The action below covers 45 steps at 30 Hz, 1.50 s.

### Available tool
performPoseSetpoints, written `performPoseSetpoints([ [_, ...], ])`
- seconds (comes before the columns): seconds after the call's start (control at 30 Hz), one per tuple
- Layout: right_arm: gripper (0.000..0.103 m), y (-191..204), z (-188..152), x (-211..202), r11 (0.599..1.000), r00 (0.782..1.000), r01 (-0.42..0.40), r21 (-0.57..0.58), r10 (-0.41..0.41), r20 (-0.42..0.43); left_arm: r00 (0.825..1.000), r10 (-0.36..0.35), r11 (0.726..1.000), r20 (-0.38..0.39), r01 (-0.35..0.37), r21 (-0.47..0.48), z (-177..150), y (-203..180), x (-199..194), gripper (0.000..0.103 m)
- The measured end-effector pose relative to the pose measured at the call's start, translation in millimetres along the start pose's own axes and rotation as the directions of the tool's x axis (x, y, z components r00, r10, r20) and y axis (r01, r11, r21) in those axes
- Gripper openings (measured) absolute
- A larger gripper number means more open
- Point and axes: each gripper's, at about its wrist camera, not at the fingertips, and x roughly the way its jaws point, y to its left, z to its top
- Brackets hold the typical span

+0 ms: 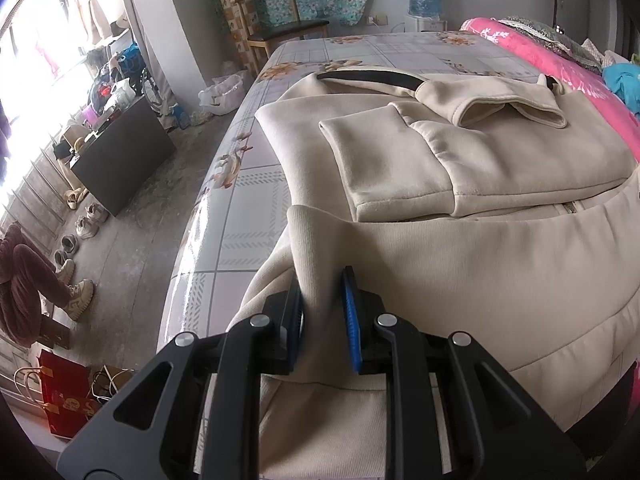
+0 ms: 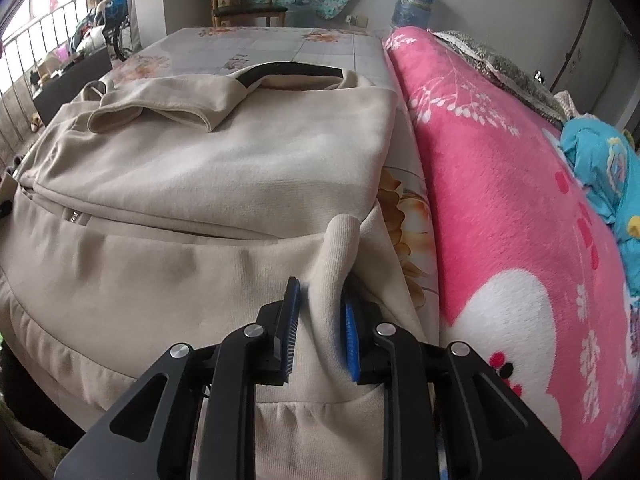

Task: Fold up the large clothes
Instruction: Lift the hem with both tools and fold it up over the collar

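On bed point(image 1: 240, 216): beige jacket point(image 1: 500, 168), both hems pinched.

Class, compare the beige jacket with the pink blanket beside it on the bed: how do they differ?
The beige jacket is plain; the pink blanket carries white and red patterns. The jacket lies partly folded, sleeves across its body; the blanket is heaped alongside. The left gripper and right gripper pinch the jacket's hem, not the blanket. Both rest on the bed.

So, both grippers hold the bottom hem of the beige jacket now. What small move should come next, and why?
Probably lift both corners together and carry them forward toward the collar. The left gripper and right gripper each pinch a ribbed hem corner of the beige jacket, and both sleeves already lie folded across its body, so the lower half is what remains to fold.
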Motion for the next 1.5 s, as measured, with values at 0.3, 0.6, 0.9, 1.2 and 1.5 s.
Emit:
performPoseSetpoints([
  [0.3, 0.019, 5.1, -0.7, 0.0, 0.999, 0.999, 0.033, -0.020, -0.033, 0.006, 1.000, -0.001, 1.000, 0.002, 0.001, -0.006, 0.2, 0.1, -0.2, 0.019],
  [0.6, 0.006, 10.3, -3.2, -35.4, 0.997, 0.992, 0.079, -0.021, -0.077, 0.097, 0.999, -0.010, 0.998, 0.047, 0.013, -0.059, 1.7, 2.0, -13.9, 0.006],
  [0.9, 0.006, 6.2, -11.7, -85.4, 0.997, 0.978, 0.073, 0.025, -0.076, 0.193, 0.990, -0.013, 0.996, 0.142, 0.025, -0.085, 3.2, 5.8, -60.8, 0.005],
  [1.2, 0.006, -1.0, -15.2, -105.1, 0.995, 0.966, 0.054, 0.086, -0.074, 0.248, 0.972, -0.019, 0.996, 0.235, 0.040, -0.083, 8.9, 6.5, -103.6, 0.005],
  [1.5, 0.006, -14.6, 6.9, -115.8, 0.990, 0.949, 0.014, 0.142, -0.058, 0.310, 0.936, -0.032, 0.993, 0.350, 0.068, -0.093, 27.9, 14.0, -120.5, 0.005],
])
